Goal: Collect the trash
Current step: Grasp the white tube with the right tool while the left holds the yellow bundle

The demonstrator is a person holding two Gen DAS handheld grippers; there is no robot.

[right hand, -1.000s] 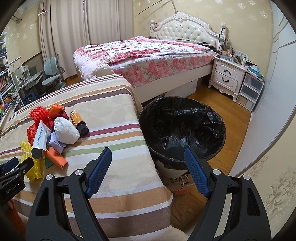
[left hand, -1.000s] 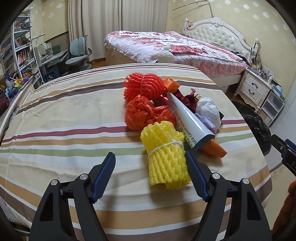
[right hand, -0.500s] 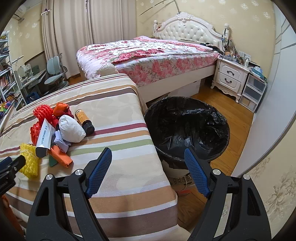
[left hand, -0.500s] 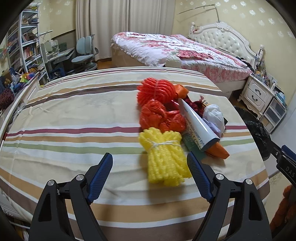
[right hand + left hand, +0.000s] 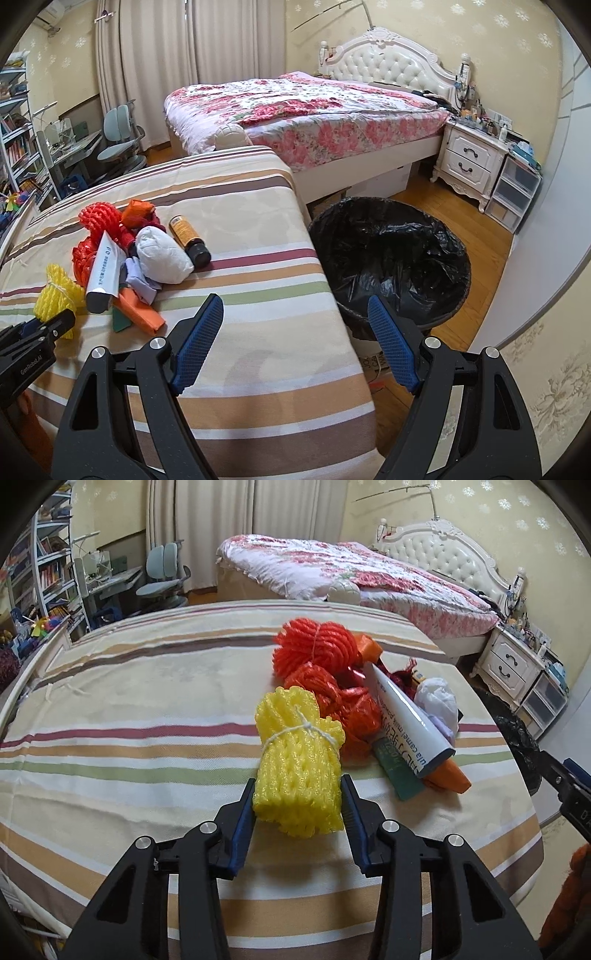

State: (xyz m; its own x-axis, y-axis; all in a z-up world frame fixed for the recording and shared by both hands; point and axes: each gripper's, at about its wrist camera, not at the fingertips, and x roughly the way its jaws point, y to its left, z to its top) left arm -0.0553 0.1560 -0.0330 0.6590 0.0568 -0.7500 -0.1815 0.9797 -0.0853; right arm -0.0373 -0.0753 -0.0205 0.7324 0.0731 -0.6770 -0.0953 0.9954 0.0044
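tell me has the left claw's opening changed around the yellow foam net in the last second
Yes: the left claw is closing, its fingers now flanking the yellow foam net.

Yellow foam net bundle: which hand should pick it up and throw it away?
Left. The left gripper already has the yellow foam net bundle between its closing jaws. The right gripper is open and empty, over the striped table edge beside the black-lined trash bin.

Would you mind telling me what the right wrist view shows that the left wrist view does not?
Only the right wrist view shows the brown bottle, the bin's black-lined inside, and the right gripper open over the table edge. Only the left wrist view shows the left gripper closing, pads at the sides of the yellow foam net. Both show the white tube and the striped tablecloth.
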